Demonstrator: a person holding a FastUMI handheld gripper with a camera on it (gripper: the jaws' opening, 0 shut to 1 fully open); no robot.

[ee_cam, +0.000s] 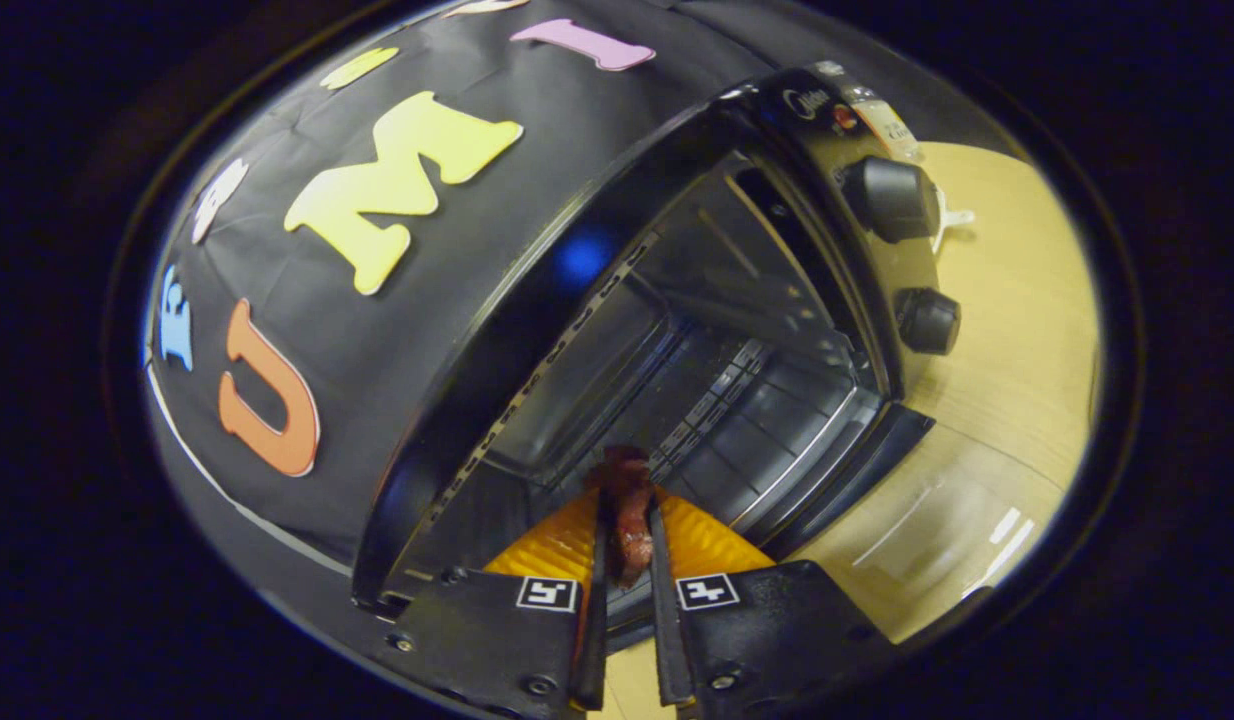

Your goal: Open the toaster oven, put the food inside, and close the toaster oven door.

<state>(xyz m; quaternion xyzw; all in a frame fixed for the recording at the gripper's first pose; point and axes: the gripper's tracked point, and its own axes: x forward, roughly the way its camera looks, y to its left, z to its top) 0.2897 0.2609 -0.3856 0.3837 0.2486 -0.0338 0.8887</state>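
One oven (677,330), door open and cavity exposed, with one gripper (629,530) at its mouth, fingers narrowed and clamping one reddish piece of food (629,505), and two knobs (889,198) on the oven's right panel.

Light is uneven. The worktop (1017,400) to the right of the hand-held gripper (629,545) is brightly lit, with pale streaks of glare on it near the fingers. Ahead of the fingers the open cavity of the toaster oven (737,360) is dim; thin highlights run along its rack and walls, and a soft blue glow sits on its upper edge. Fisheye distortion bends the oven's straight edges into curves, and the whole scene appears tilted. The dark reddish food (629,520) pinched between the fingers is slightly soft.
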